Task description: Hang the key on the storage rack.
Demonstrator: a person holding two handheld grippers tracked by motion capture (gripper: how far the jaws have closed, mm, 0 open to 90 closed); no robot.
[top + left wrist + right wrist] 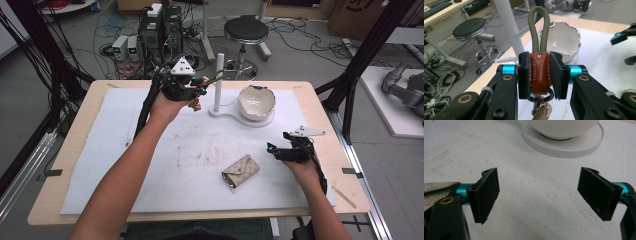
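Holding the keychain (538,71) tight, the left gripper (539,75) should slip its green loop (538,27) over the white post (218,80) slowly, while the right gripper (541,195) waits wide open.

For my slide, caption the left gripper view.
Left gripper shut on a brown leather keychain, its green cord loop upright before a white bowl.

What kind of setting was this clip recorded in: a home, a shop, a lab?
Most likely a robotics or data-collection lab: computer towers and tangled floor cables behind the table, a black-framed rig, and a grey robot arm at right.
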